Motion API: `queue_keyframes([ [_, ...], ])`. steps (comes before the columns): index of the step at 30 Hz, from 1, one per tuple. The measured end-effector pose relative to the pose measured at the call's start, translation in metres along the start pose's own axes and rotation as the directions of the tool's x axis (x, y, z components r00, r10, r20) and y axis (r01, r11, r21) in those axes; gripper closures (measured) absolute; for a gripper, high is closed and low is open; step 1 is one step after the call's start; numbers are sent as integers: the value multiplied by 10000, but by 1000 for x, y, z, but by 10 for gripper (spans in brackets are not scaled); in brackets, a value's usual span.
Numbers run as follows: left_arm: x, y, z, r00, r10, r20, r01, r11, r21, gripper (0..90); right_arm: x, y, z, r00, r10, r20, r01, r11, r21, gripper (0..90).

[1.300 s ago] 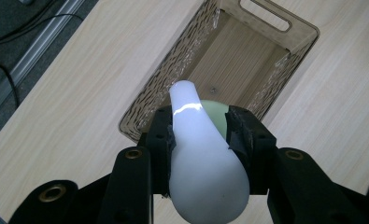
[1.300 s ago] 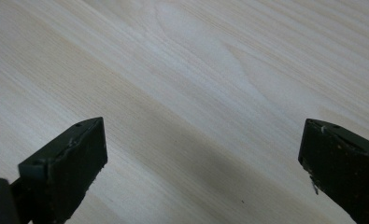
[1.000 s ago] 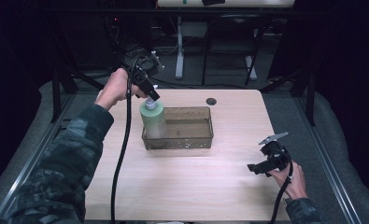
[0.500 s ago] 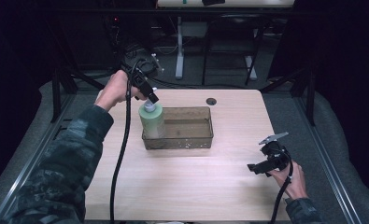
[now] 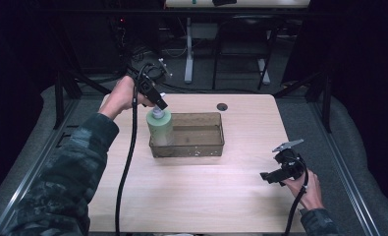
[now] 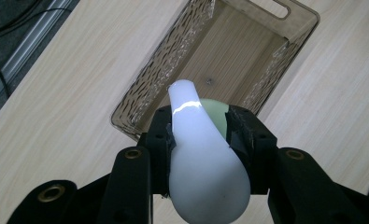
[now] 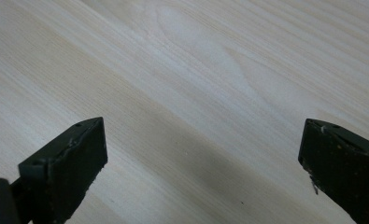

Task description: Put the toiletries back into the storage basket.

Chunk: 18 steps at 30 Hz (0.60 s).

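Little has moved: left gripper jaws still clench the green pump bottle over the bin's corner; lower it straight. Right gripper jaws hang released above the bench.

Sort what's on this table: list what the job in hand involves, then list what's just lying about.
In the job:
- green bottle with a white pump top, standing in the left end of the tray
- clear brown tray
- left hand-held gripper, shut on the pump top

Lying about:
- small dark round thing on the table behind the tray
- right hand-held gripper, open and idle over bare table
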<state>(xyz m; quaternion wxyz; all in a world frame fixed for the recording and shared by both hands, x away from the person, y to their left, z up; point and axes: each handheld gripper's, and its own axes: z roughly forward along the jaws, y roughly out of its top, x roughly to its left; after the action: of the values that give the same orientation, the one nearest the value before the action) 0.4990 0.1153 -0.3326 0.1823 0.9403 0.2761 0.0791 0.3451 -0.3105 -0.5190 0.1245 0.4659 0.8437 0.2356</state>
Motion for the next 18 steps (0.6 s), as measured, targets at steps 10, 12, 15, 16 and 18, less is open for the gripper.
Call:
queue_keyframes([
  [10, 3, -6, 7, 9992, -362, 161, 366, 9990, -249, 436, 0, 0, 1, 10000, -21, -34, 21, 10000, 35, 9],
  [12, 4, -7, 5, 9991, -408, 128, 413, 9983, -417, 377, 0, 0, 1, 10000, 15, -68, -15, 10000, 24, 9],
  [15, 4, -9, 1, 9986, -532, 26, 532, 9969, -583, 291, 0, 0, 1, 10000, 13, -71, -13, 10000, 35, 10],
  [16, 3, -9, 0, 9982, -593, -20, 591, 9962, -639, 267, 0, 0, 1, 10000, 7, -78, -7, 10000, 32, 10],
  [18, 4, -12, -3, 9979, -650, -60, 644, 9949, -783, 208, 0, 0, 1, 10000, -13, -81, 13, 10000, 39, 10],
])
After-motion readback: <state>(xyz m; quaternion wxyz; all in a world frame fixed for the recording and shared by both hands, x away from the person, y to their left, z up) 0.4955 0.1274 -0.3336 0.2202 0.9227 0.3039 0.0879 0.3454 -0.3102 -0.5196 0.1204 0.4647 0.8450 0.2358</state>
